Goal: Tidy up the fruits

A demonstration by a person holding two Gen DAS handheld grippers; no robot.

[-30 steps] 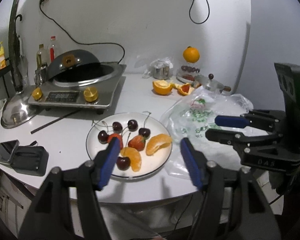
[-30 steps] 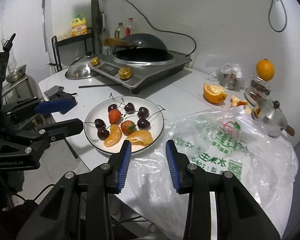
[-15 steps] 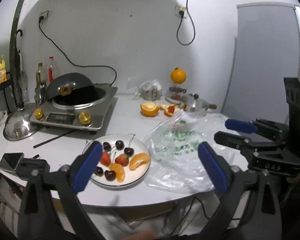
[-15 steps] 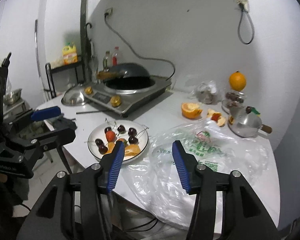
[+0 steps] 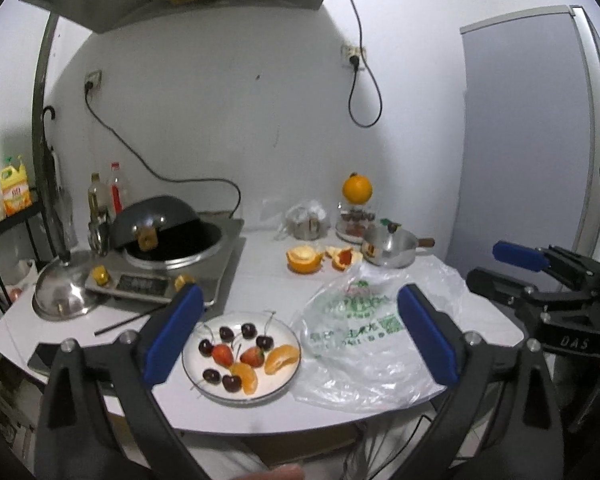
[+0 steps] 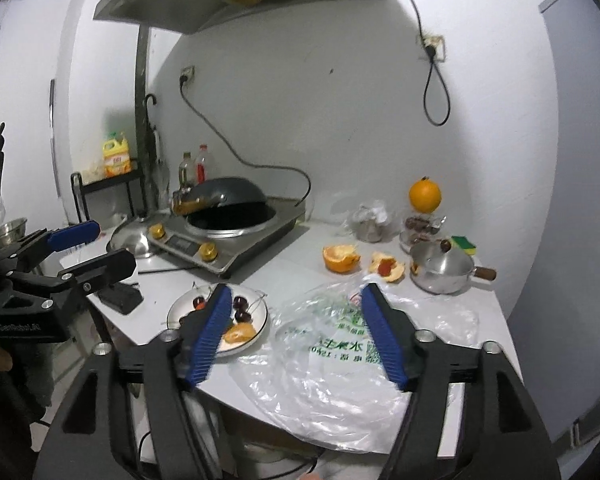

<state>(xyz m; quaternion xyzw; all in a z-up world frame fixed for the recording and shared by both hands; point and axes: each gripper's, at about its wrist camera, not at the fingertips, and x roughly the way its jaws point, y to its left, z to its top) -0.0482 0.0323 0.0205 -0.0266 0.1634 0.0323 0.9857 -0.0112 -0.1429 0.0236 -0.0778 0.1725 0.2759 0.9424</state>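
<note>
A white plate (image 5: 284, 384) near the table's front edge holds dark cherries (image 5: 226, 334), two strawberries (image 5: 223, 354) and orange segments (image 5: 281, 359); it also shows in the right wrist view (image 6: 260, 308). A clear plastic bag (image 5: 364, 332) lies flat to its right. My left gripper (image 5: 300, 336) is open and empty, held back from the table. My right gripper (image 6: 300, 332) is open and empty, also back from the table.
An induction cooker with a dark wok (image 5: 168, 248) and a steel lid (image 5: 66, 292) stand at the left. A cut orange (image 5: 302, 258), peel, a small steel pot (image 5: 388, 246) and a whole orange (image 5: 357, 189) on a jar stand at the back right. A black case (image 6: 120, 298) lies left of the plate.
Both grippers have pulled back and up from the table, so the plate and bag look smaller. Both have opened wider. The fruit has not moved.
</note>
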